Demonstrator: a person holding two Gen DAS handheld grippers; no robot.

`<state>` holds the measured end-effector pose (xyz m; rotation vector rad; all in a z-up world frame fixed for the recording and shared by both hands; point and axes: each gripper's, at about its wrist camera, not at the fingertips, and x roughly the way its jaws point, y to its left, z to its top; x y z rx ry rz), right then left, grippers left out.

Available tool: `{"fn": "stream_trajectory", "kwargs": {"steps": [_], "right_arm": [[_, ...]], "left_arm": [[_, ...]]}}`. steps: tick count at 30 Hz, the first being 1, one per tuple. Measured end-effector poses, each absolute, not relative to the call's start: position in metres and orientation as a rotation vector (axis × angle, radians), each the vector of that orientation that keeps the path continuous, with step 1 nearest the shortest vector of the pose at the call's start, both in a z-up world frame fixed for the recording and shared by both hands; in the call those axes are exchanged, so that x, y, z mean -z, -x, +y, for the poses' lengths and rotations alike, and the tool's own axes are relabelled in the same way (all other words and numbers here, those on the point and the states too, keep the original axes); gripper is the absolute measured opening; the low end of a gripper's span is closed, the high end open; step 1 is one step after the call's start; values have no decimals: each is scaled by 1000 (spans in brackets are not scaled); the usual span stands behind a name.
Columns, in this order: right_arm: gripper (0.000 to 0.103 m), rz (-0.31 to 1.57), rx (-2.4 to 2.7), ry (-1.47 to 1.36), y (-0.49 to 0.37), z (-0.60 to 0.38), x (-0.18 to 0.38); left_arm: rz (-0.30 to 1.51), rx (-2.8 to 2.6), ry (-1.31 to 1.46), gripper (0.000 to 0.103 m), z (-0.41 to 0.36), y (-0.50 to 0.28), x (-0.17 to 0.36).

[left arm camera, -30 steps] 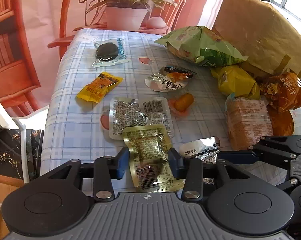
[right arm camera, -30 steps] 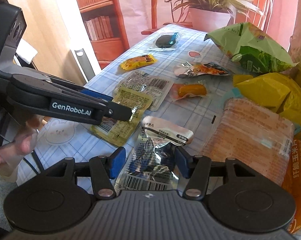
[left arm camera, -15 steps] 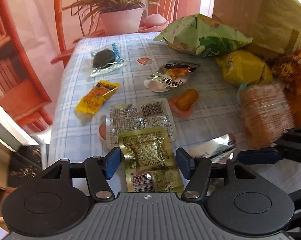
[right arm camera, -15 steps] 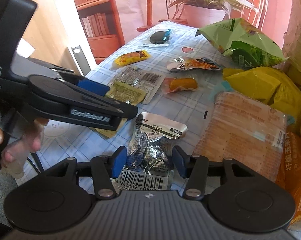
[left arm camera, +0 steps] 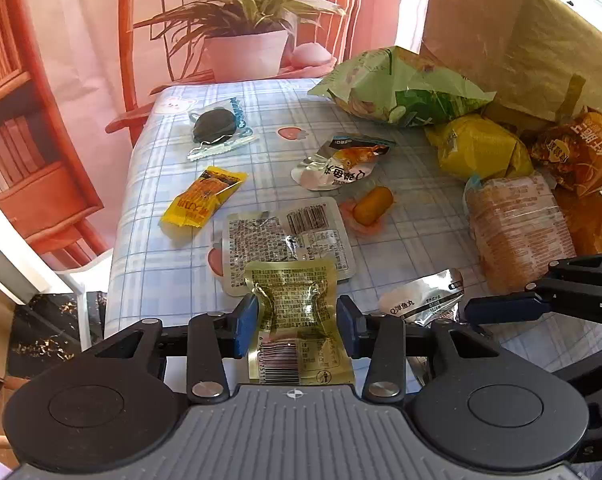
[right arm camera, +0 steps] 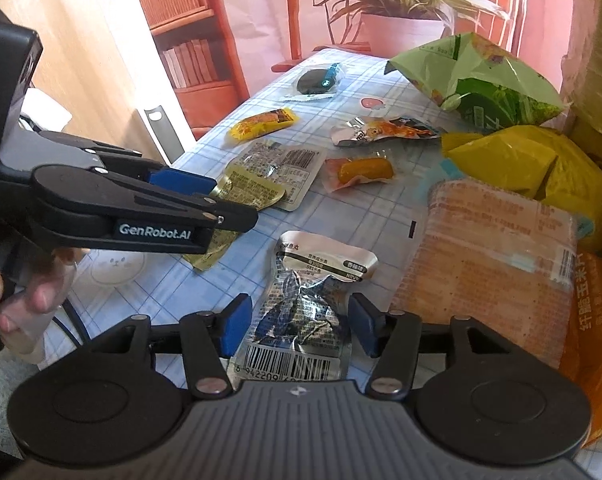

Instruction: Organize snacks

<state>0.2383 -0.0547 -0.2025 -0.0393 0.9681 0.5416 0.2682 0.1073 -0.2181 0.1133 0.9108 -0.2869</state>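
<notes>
Left tongs point(left arm camera: 297, 322) closing around a gold vacuum pouch point(left arm camera: 297, 312), blue pads level with its pinched waist, the left pad at the film's edge, the right one just clear; firm contact not yet certain. Right tongs point(right arm camera: 295, 322) half open, straddling a silver fish-ball pouch point(right arm camera: 305, 308) with a gap on each side, nothing gripped. Both pouches flat on the checked tabletop point(left arm camera: 169, 264) at its near edge, side by side; gold pouch overlapping the near rim of a clear flat pack point(left arm camera: 285, 236). Long axis of each pouch roughly along its tongs' line of sight, barcode end nearest the camera, sealed top pointing away toward the potted plant point(left arm camera: 245, 40). For a sound grasp: pads kept square across the narrow waist, closure finished before any lift, pinch placed on the stiff contents rather than the loose film, which would likely slip or crumple. Lift best taken straight up so the clear flat pack beneath stays undisturbed. Right tongs best closed likewise across the short axis. Larger bags, green point(left arm camera: 401, 88), yellow point(left arm camera: 477, 148) and orange point(left arm camera: 577, 152), heaped at the far right beside a brown paper bag point(left arm camera: 513, 44), a probable destination, though unconfirmed.
</notes>
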Motion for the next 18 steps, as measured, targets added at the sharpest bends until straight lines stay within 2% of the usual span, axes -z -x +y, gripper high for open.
{"fn": "stream_trajectory", "kwargs": {"steps": [2, 7, 10, 11, 14, 18], "right_arm": [[57, 966, -538, 39, -239, -54, 203], [55, 967, -529, 16, -242, -56, 203], [58, 961, -525, 44, -242, -50, 203], [63, 963, -529, 55, -241, -48, 203], [66, 967, -530, 85, -240, -43, 203], [80, 985, -544, 98, -238, -38, 205]], "left_arm": [[909, 290, -100, 41, 109, -267, 218], [911, 317, -78, 40, 117, -258, 217], [912, 326, -76, 39, 120, -253, 217], [911, 325, -73, 39, 121, -252, 217], [910, 314, -53, 38, 126, -249, 216], [913, 308, -18, 38, 131, -248, 216]]}}
